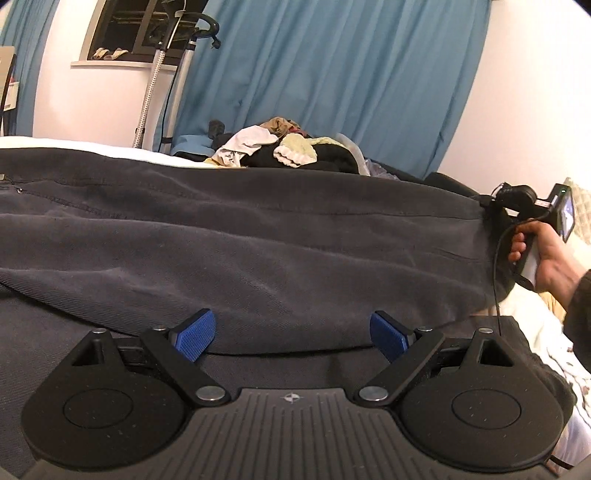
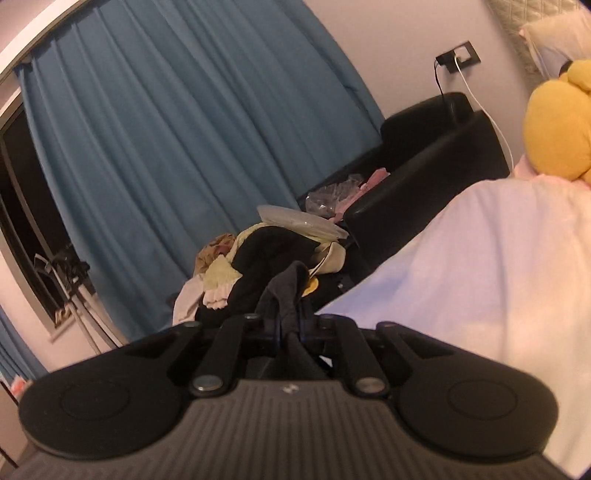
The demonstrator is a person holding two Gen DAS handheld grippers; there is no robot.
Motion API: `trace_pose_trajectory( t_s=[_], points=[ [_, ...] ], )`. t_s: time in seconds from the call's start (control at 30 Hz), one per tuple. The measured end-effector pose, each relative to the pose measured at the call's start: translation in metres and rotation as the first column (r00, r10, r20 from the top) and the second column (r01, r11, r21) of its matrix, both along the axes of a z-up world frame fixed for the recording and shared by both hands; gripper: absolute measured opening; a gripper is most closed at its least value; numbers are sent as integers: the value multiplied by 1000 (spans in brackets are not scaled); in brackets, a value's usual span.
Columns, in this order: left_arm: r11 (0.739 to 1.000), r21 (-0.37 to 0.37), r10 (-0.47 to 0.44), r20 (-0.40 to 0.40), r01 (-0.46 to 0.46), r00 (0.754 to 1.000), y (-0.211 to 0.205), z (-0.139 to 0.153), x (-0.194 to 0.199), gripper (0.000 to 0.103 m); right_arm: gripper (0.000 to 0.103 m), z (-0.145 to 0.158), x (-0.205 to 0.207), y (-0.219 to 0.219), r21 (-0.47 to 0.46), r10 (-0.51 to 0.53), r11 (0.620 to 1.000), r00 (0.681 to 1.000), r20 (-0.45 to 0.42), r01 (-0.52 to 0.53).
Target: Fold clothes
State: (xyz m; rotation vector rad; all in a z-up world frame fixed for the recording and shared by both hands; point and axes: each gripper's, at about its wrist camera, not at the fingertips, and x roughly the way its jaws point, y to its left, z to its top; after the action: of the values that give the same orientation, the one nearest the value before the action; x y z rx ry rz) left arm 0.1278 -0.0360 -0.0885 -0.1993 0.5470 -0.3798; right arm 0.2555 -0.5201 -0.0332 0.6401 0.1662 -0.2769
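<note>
The left gripper (image 1: 291, 334) has its blue pads (image 1: 194, 334) spread wide apart, holding nothing; it hovers low over the dark grey garment (image 1: 258, 236), and whether the pads touch the cloth cannot be told. The garment, which looks like trousers with stitched seams, lies spread across the bed (image 1: 535, 310) from left to right, one layer folded over another just ahead of the pads.

The right gripper (image 2: 290, 332) has its fingers drawn together on a bunched end of the same dark grey garment (image 2: 284, 291), which sticks up in a crumpled peak between them. In the left wrist view this gripper (image 1: 491, 212) appears at the garment's far right end, with the person's right hand (image 1: 543, 258) wrapped round its handle.

Behind the garment sits a pile of clothes (image 1: 280, 147) in black, white, pale yellow and tan. The bed carries a white sheet (image 2: 461, 266), and a yellow plush toy (image 2: 557, 125) rests at its upper right. A blue curtain (image 1: 332, 81) hangs behind the pile, beside a window (image 1: 144, 29). A black sofa (image 2: 424, 162) stands against the wall, under a wall socket (image 2: 458, 57) with cables plugged in.
</note>
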Motion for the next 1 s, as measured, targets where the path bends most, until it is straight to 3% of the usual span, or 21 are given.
trace_pose_trajectory(
  t_s=[0.03,0.1,0.23,0.37,0.5,0.6,0.73,0.83,0.93,1.0],
  points=[
    [1000,-3,2,-2,-2,1000,0,-2,1,93,24,-5,5,1,-8,-7,1000,1000,-9,7],
    [1000,0,6,-9,-6,1000,0,-4,4,93,49,-19,8,3,-18,-25,1000,999,-31,24],
    [1000,2,6,-8,-6,1000,0,-5,6,93,57,-47,-4,-5,46,-17,999,998,-60,20],
    [1000,5,7,-7,-7,1000,-1,-6,8,93,71,-48,-40,4,8,-69,998,993,-91,70],
    [1000,-7,21,-4,-21,1000,5,1,1,93,73,-45,-75,6,81,-233,964,954,-187,252],
    [999,-16,33,0,-33,999,10,6,-5,93,78,-48,-94,8,160,-295,927,923,-246,339],
    [999,-20,40,-3,-40,999,12,7,-7,93,77,-63,-100,9,177,-245,937,926,-287,303],
    [999,1,41,-1,-41,999,11,5,-4,93,76,-85,-90,4,292,-166,921,936,-309,259],
    [999,16,41,6,-41,999,9,3,-2,93,62,-90,-77,3,258,-131,944,950,-283,207],
    [999,24,35,15,-35,999,7,2,-2,93,42,-90,-70,5,216,-105,962,955,-276,168]
  ],
)
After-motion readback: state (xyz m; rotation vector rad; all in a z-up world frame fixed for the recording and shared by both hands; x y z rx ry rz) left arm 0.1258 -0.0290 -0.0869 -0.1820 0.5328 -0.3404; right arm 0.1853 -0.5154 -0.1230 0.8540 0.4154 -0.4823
